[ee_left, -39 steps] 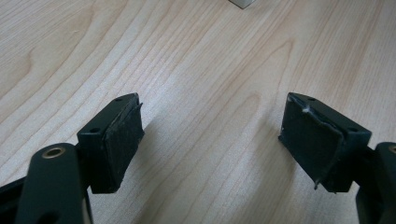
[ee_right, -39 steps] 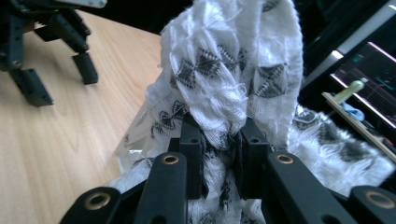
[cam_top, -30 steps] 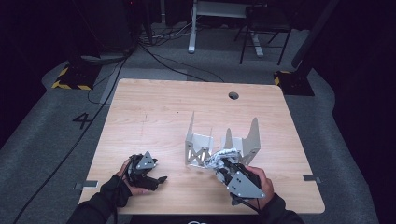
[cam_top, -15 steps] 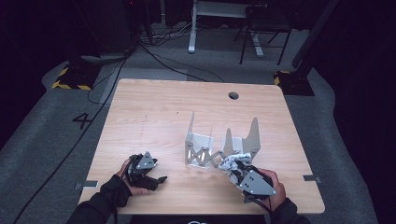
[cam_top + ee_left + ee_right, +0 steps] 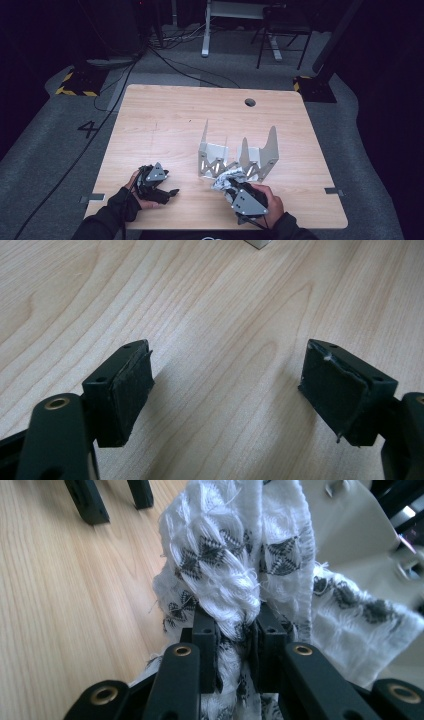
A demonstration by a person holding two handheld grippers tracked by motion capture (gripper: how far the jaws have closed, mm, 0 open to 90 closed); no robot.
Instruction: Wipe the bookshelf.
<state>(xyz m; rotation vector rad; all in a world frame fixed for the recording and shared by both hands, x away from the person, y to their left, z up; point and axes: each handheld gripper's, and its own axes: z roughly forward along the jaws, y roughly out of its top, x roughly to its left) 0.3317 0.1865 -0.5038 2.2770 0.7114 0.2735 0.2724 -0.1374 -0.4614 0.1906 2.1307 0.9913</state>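
Item: white cloth [image 5: 240, 575], woven, with a black diamond-like pattern and frayed edges. Bunched up, at the near right of the worktop [image 5: 165, 125], just in front of the rack. Clamped in the right tongs [image 5: 239, 625], whose jaws press together on a thick fold of it; loose folds spill to the right against the rack's pale panel in the right gripper view.

Holder: right tongs [image 5: 231, 184], in a hand at the near edge, pointing towards the rack.

Adjacent: pale metal rack [image 5: 235, 155] with upright pointed side panels and cross-braced fronts, forming two open bays, standing right of centre on the worktop. Whether the cloth touches it cannot be told from the high view.

Second tool: left tongs [image 5: 227, 390], jaws wide apart over bare wood, holding nothing; also seen at the near left [image 5: 167, 192], well apart from the cloth.

Progress, as judged: cloth is gripped and brought to the rack; placing or draping it in a bay appears not yet done.

Markings: a "4" [image 5: 88, 129] on the grey floor left of the worktop. No brand or label readable on cloth, rack or tongs.
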